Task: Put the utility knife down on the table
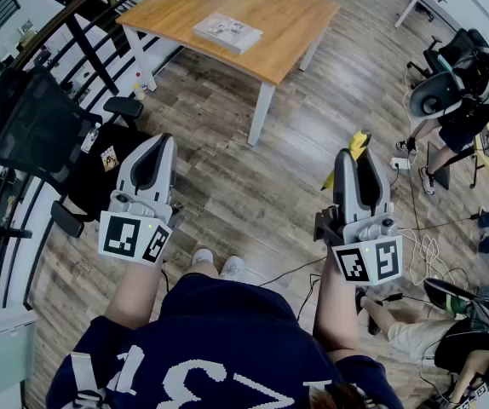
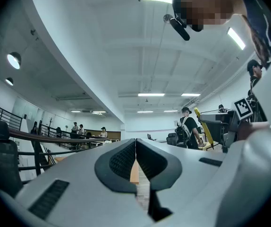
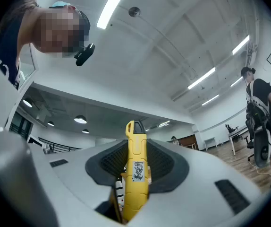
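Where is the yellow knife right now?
The yellow plastic utility knife is clamped between the jaws of the right gripper, on the head view's right. It is not yet on the light wooden table farther ahead.

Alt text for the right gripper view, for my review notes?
A yellow utility knife stands clamped between the jaws of the right hand-held gripper, its tip pointing up toward a white ceiling. A person with a backpack stands at the right edge.
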Demonstrator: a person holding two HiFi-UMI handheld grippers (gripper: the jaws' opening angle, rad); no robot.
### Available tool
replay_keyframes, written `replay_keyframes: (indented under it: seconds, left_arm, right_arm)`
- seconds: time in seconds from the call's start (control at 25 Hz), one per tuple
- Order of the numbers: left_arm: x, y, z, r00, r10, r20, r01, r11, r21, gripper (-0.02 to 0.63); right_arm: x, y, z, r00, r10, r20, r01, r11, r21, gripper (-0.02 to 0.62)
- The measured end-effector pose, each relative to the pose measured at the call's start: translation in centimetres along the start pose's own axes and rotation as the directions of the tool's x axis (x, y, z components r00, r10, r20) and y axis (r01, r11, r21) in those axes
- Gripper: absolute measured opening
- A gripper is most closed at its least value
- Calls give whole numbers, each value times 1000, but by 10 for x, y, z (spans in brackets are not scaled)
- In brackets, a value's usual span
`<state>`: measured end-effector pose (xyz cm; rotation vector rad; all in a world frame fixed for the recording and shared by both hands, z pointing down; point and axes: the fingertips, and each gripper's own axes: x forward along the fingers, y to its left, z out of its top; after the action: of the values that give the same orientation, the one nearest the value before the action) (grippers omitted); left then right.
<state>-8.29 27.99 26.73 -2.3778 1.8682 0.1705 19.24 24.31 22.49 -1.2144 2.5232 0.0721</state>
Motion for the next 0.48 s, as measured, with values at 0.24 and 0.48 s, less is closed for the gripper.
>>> replay_keyframes:
  seconds: [0.24, 0.48]
  left_arm:
    - [2, -7, 4, 1000, -7, -3, 7, 1000, 4, 15]
    - [13, -1, -5, 1000, 0, -17, 0, 1000, 5, 17]
  right_arm:
    - [1, -3, -1, 1000, 3, -15, -2, 999, 49, 137]
    - [13, -11, -13, 1000, 2, -26, 0, 998, 70, 137]
